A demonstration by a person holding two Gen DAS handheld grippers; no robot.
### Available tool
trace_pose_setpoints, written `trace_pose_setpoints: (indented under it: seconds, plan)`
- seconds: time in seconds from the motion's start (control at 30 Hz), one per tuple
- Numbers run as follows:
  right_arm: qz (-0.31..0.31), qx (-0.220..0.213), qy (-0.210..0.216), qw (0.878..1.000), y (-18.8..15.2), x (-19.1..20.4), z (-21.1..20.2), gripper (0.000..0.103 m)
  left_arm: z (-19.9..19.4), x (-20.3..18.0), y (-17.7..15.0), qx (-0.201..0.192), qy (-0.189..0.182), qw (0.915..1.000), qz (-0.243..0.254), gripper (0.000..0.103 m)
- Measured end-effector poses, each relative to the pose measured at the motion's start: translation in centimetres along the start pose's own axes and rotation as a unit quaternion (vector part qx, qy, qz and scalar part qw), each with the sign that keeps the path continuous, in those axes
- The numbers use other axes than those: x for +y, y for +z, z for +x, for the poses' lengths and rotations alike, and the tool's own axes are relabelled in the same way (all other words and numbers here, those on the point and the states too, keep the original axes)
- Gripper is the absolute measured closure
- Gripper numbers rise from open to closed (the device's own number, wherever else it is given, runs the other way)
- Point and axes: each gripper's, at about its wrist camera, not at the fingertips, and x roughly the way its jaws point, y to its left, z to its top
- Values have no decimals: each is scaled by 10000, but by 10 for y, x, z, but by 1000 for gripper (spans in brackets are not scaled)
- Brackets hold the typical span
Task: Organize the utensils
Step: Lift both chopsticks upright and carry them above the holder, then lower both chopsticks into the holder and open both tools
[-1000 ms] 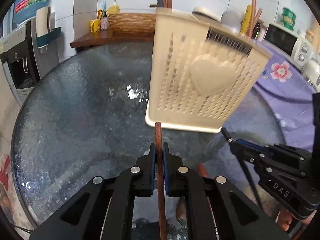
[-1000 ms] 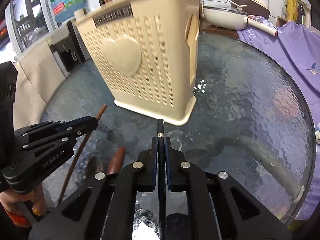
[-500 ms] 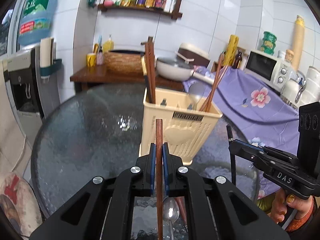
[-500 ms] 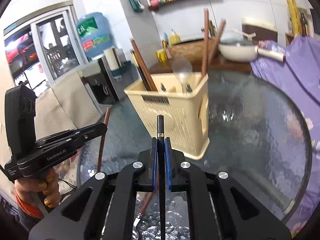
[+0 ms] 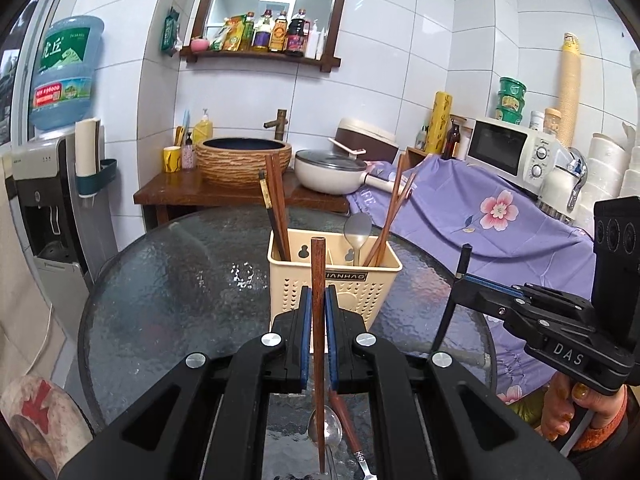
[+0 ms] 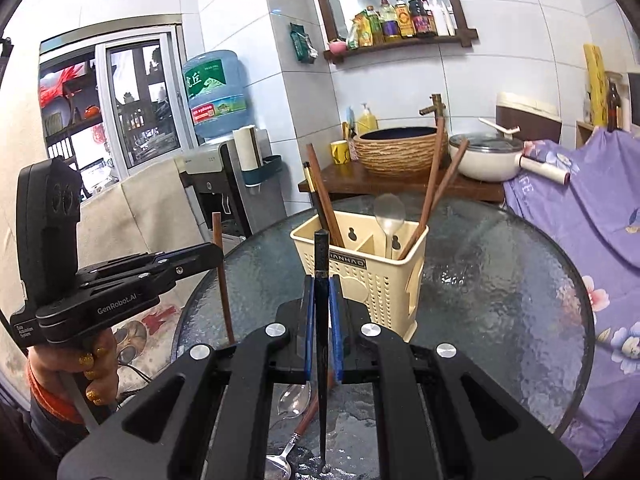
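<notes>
Wooden brown chopstick [image 5: 318, 280] stands upright, clamped in the left tongs [image 5: 319, 312]; the right tongs [image 6: 322, 312] pinch a black chopstick [image 6: 321, 264]. Both sit lifted, presumably for dropping into the cream holder [image 5: 362, 284] just ahead on the glass worktop [image 5: 180, 288].

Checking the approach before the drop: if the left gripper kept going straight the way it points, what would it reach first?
Probably the cream utensil holder, dead ahead of the left gripper. The brown chopstick it clamps would likely meet the front wall first, though depth is uncertain.
</notes>
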Motion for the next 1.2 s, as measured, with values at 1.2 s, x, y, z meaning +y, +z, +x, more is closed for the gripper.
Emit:
trace_pose_setpoints:
  seconds: [1.2]
  plan:
    - [-414,-932,-473,9937,186,1,-5,95,14,-22,173,-1018,504,9925,451,96]
